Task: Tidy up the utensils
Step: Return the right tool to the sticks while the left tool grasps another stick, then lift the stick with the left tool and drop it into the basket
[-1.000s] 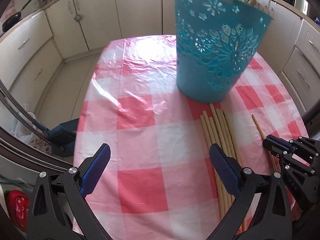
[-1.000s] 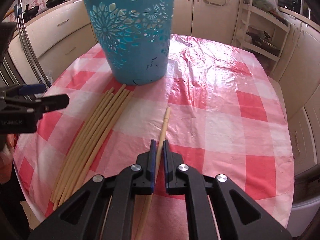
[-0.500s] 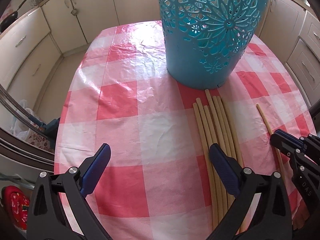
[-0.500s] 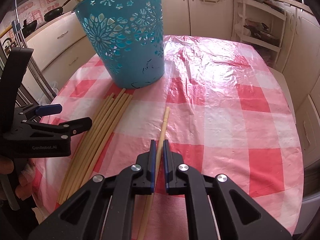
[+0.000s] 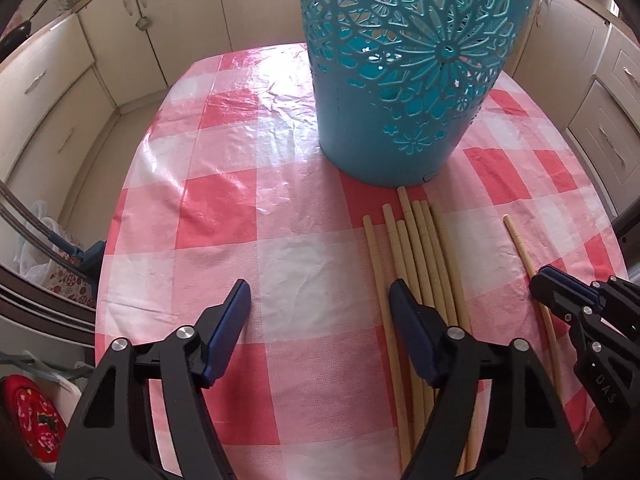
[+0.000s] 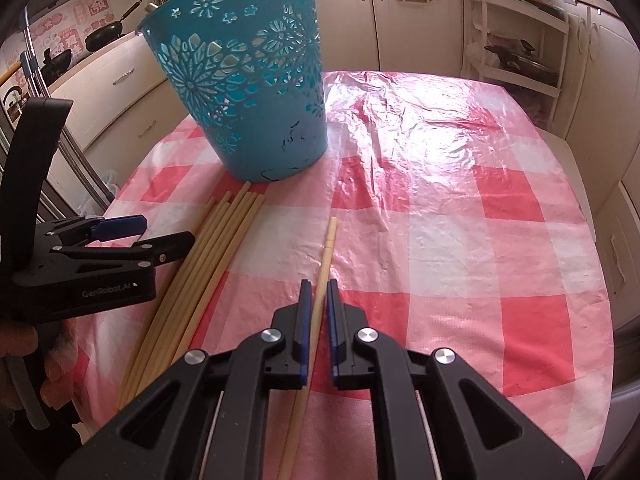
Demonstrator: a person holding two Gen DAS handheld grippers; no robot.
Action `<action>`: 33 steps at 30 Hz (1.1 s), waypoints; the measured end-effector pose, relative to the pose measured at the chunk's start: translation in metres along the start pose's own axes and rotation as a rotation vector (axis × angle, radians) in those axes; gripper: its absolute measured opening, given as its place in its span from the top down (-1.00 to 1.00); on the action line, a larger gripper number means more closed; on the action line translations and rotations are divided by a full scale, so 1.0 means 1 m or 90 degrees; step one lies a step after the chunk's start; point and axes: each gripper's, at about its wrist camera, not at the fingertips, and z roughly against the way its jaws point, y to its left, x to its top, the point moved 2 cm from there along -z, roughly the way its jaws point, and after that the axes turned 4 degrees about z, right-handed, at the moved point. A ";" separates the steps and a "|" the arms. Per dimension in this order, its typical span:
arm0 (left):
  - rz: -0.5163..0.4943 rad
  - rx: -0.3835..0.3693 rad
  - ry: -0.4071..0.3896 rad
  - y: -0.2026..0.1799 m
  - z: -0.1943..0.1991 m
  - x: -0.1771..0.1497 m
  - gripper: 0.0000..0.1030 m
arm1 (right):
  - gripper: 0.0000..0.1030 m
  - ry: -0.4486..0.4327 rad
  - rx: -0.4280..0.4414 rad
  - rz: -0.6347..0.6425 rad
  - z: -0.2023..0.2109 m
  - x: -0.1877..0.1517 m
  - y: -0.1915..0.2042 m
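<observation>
On the left gripper (image 6: 166, 236), white lettering reads "GenRobot.AI".

Home kitchen, cream cabinets (image 5: 60, 92) with drawers, black wok (image 6: 105, 34) on counter, checked plastic tablecloth (image 5: 224, 208) on table

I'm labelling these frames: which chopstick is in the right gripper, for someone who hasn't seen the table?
Start at the teal basket on the checked tablecloth. A bundle of chopsticks fans out from its base. The one meant is the lone chopstick lying apart from them, clamped in the right gripper.
</observation>
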 end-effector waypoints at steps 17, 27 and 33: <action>-0.024 -0.028 -0.004 -0.009 0.003 0.002 0.91 | 0.80 -0.010 0.012 0.020 -0.008 0.006 0.006; -0.013 -0.055 0.005 0.000 0.026 0.001 0.92 | 0.77 -0.014 0.025 0.010 -0.008 0.007 0.002; 0.036 -0.109 -0.004 0.023 0.061 -0.002 0.92 | 0.70 -0.017 0.023 0.020 -0.007 0.006 0.005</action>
